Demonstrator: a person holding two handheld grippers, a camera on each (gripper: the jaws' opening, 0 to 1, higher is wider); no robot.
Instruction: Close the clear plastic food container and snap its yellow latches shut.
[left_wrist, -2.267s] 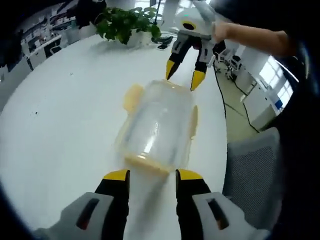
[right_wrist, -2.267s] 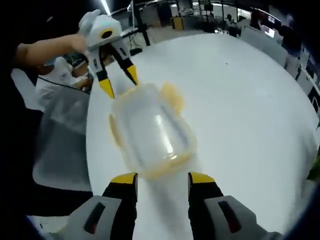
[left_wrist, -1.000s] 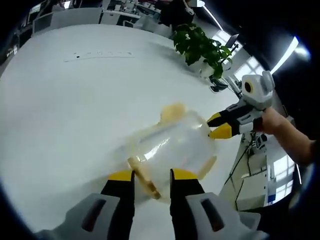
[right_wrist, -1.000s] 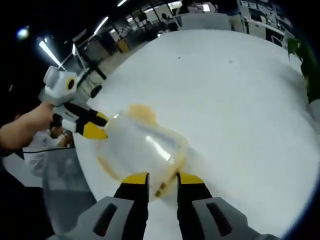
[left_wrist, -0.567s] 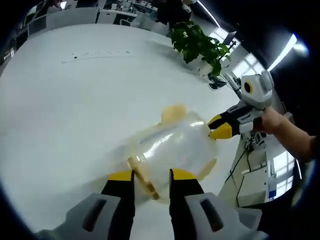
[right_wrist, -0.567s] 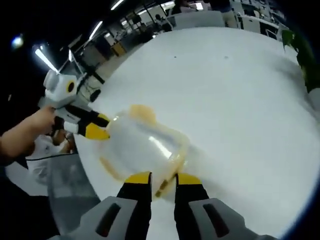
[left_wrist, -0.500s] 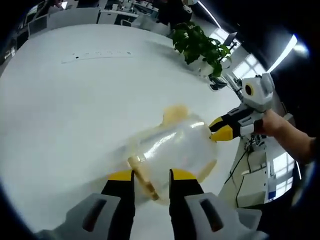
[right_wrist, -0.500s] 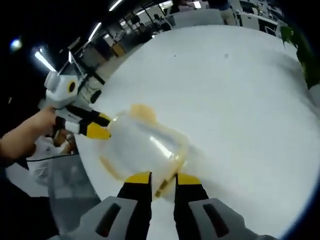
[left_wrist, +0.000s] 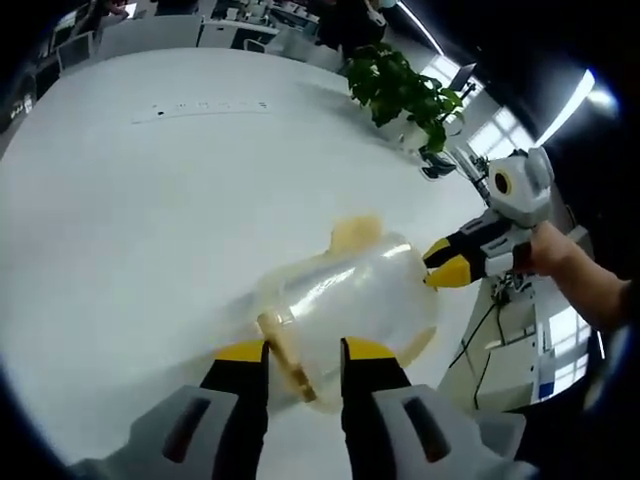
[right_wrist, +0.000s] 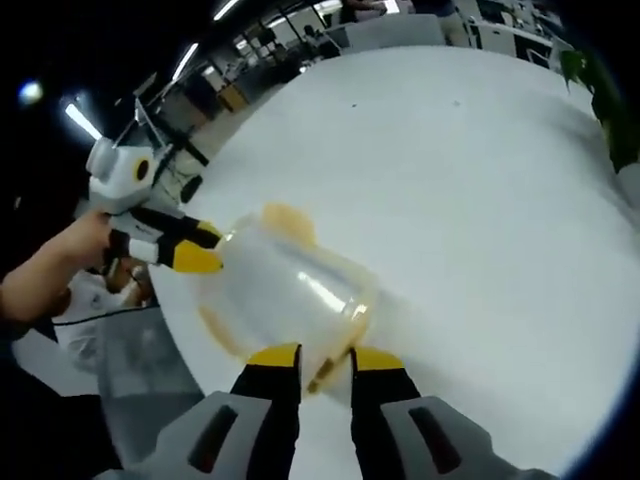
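Note:
The clear plastic food container (left_wrist: 350, 295) lies on the white table (left_wrist: 150, 200) with its lid on. In the left gripper view my left gripper (left_wrist: 300, 352) is shut on the yellow latch (left_wrist: 283, 350) at the container's near end. My right gripper (left_wrist: 446, 266) comes in from the right, its yellow tips together at the far end. In the right gripper view the container (right_wrist: 290, 285) is seen from the other end. There my right gripper (right_wrist: 325, 357) is shut on the yellow latch (right_wrist: 332, 368), and my left gripper (right_wrist: 195, 252) pinches the opposite end. A side latch (left_wrist: 355, 232) sticks out flat.
A potted plant (left_wrist: 400, 90) stands at the table's far edge. The table's edge runs just beyond the container, with floor and office furniture past it. A grey chair (right_wrist: 140, 370) sits beside that edge. A person's hands (left_wrist: 555, 250) (right_wrist: 70, 250) hold the grippers.
Both grippers, open at each end 2.3 s ago, have shut on the end latches. Over the last second the hold stays the same and the container shifts only slightly.

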